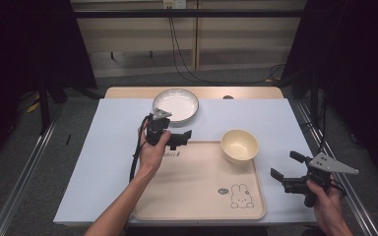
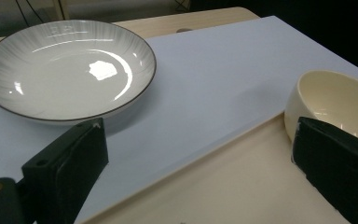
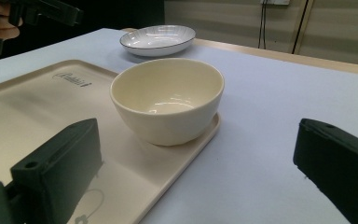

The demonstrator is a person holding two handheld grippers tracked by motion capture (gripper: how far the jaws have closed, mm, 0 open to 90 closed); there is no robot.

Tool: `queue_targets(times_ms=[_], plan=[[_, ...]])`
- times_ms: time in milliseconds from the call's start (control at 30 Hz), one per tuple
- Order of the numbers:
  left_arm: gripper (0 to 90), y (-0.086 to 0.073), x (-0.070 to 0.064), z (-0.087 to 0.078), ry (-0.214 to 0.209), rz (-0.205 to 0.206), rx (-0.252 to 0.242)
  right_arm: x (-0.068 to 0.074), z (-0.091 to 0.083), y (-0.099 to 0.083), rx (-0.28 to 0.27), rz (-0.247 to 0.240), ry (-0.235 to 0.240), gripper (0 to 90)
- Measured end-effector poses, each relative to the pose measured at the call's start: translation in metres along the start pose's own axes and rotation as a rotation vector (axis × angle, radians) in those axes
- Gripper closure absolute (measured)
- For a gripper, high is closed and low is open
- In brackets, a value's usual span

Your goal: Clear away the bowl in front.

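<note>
The cream bowl (image 1: 239,145) stands empty in the far right corner of the tray (image 1: 197,187), and the grey-rimmed plate (image 1: 175,104) lies empty on the white table (image 1: 108,147) beyond the tray's far edge. The tray holds nothing but the bowl.

The high view shows a rabbit drawing (image 1: 240,196) near the tray's near right corner, which the gripper views miss. The right gripper view shows the bowl's foot resting right against the tray's raised lip.

The left gripper (image 1: 179,139) hovers over the tray's far edge, jaws spread wide and empty; the plate lies just ahead to its left and the bowl ahead to its right, near the right jaw. The right gripper (image 1: 286,172) hangs off the tray's right side, jaws likewise spread and empty, with the bowl ahead between them and the plate farther beyond.
</note>
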State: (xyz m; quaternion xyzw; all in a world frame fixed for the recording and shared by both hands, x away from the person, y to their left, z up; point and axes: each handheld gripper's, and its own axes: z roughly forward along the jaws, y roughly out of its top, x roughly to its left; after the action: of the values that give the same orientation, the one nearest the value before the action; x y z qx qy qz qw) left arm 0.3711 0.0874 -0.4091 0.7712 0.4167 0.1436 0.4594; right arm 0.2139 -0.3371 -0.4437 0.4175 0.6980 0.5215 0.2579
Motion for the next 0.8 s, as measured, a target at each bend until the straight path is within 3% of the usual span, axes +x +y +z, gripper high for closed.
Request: queue_targets(times_ms=[400, 600, 800], plan=[[3.0, -0.018, 0.017, -0.044, 0.063, -0.007, -0.041, 0.0, 0.0, 0.0, 0.008, -0.015, -0.017, 0.7], [2.3, -0.035, 0.025, -0.072, 0.115, 0.018, -0.056, 0.0, 0.001, 0.0, 0.01, -0.014, -0.015, 0.7], [2.0, -0.057, 0.033, -0.097, 0.153, -0.014, -0.071, 0.001, 0.001, -0.001, 0.018, -0.011, -0.019, 0.5]])
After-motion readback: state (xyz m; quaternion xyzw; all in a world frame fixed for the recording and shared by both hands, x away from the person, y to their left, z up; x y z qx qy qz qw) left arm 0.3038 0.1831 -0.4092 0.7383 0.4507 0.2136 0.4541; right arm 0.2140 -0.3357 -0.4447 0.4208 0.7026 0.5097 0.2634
